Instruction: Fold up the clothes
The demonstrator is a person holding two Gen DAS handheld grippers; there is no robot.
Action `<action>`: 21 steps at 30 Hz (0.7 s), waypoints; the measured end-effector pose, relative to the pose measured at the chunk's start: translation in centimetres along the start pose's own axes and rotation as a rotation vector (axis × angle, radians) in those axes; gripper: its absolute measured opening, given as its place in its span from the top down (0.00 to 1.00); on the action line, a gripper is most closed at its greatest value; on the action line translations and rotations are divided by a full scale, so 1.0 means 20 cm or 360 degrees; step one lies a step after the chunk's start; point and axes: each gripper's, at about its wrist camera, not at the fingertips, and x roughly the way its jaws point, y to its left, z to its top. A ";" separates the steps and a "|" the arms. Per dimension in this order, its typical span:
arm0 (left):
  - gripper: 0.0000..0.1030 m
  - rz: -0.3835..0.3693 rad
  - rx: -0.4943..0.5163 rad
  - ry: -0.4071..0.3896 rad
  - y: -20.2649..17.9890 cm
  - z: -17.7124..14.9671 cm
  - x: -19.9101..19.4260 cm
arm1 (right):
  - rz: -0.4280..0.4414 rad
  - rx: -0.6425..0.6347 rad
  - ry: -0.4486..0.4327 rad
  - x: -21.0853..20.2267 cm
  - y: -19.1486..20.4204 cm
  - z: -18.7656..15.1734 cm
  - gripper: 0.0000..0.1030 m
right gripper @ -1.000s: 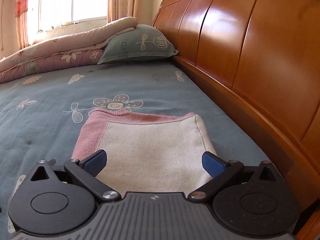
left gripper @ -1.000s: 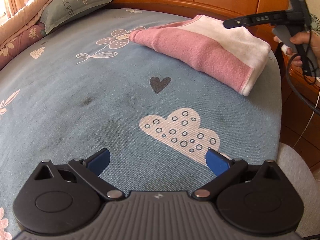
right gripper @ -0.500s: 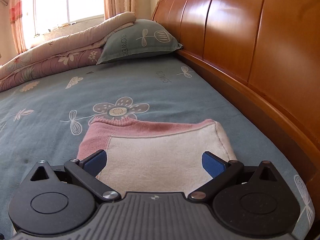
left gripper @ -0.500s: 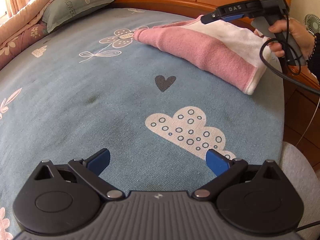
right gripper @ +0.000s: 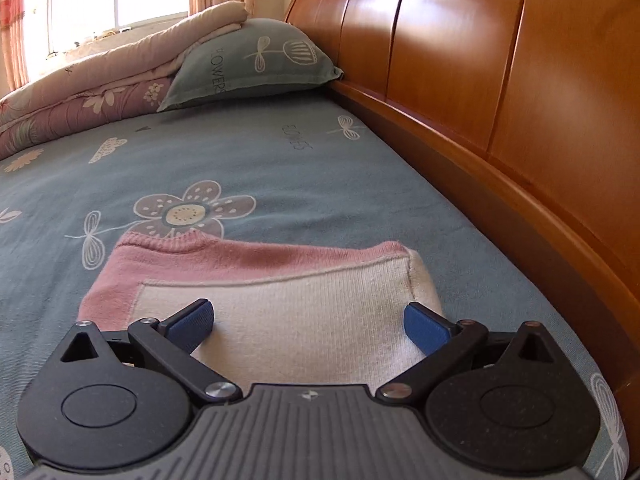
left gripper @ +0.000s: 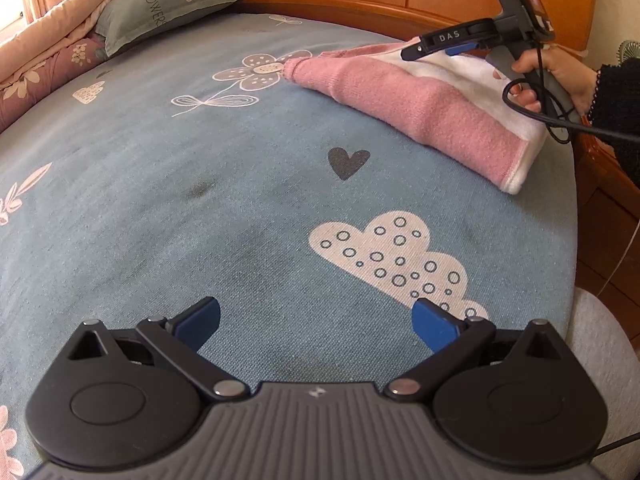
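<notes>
Blue pads tip both pairs of jaws, and both pairs are spread wide with nothing between them. The left gripper (left gripper: 316, 318) hangs over bare sheet, near a white cloud print (left gripper: 394, 258) and a dark heart print (left gripper: 348, 162). The right gripper (right gripper: 308, 320) sits low above the folded sweater (right gripper: 288, 292), its pads over the white panel; whether they touch the knit I cannot tell. In the left wrist view the same right gripper (left gripper: 440, 46) is seen from the side, held by a hand (left gripper: 560, 76) in a dark sleeve, with a black cable hanging from it.

The sweater, pink with a white part, lies folded in a flat rectangle on the blue-grey bed sheet (right gripper: 300, 160), close to the wooden headboard (right gripper: 500, 60) and just before a flower print (right gripper: 192, 210). Farther along the bed, a grey-green pillow (right gripper: 256, 60) leans against a folded quilt (right gripper: 100, 80), near the bright window.
</notes>
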 end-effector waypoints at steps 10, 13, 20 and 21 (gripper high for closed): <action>0.02 0.0033 -0.0008 0.0004 0.00 -0.01 -0.01 | 0.0132 -0.0103 -0.0046 -0.21 0.20 -0.02 0.00; 0.02 0.0032 0.0008 -0.0003 -0.01 -0.01 -0.02 | 0.0116 -0.0210 -0.0001 -0.23 0.28 -0.10 0.00; 0.02 0.0049 0.0031 -0.0011 -0.04 -0.01 -0.03 | 0.0313 -0.0131 -0.0174 -0.47 0.39 -0.23 0.00; 0.02 0.0049 0.0032 -0.0009 -0.04 -0.01 -0.03 | 0.0356 -0.0162 -0.0127 -0.46 0.41 -0.26 0.00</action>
